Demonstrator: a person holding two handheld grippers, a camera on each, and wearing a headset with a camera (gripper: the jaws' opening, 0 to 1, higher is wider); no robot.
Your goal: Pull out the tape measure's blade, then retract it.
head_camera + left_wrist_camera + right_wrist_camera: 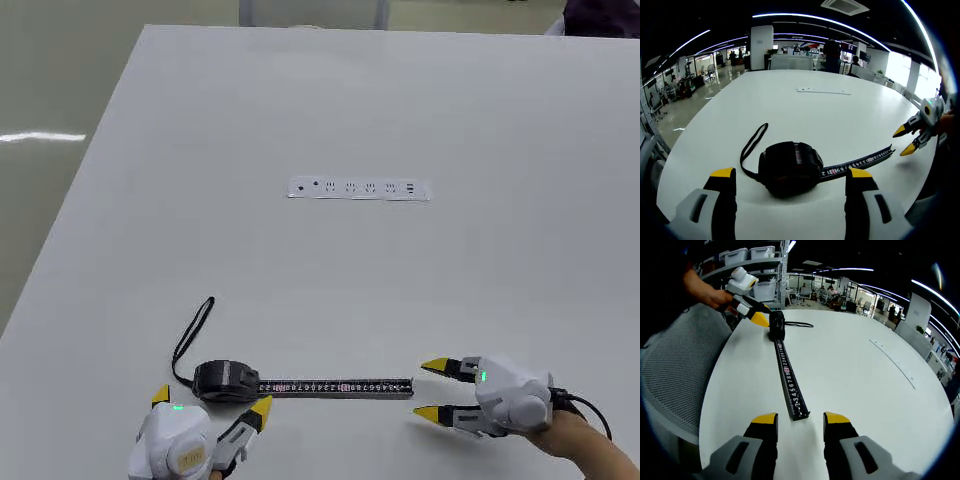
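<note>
Guessing the black tape measure case (228,380) on the table (400,280) is hefty and its pulled-out blade (335,387) thin and springy, so with the left gripper (211,402) open just behind that case, I'd pinch the blade's far tip, right by the open right gripper (432,389).

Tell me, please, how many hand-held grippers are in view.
2: the left hand-held gripper, open, by the tape measure's case; the right hand-held gripper, open, at the blade's extended tip.

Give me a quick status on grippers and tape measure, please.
Left gripper open, tips at tape measure case. Right gripper open, just off blade end. Blade out, flat on table. Power strip well clear.
</note>
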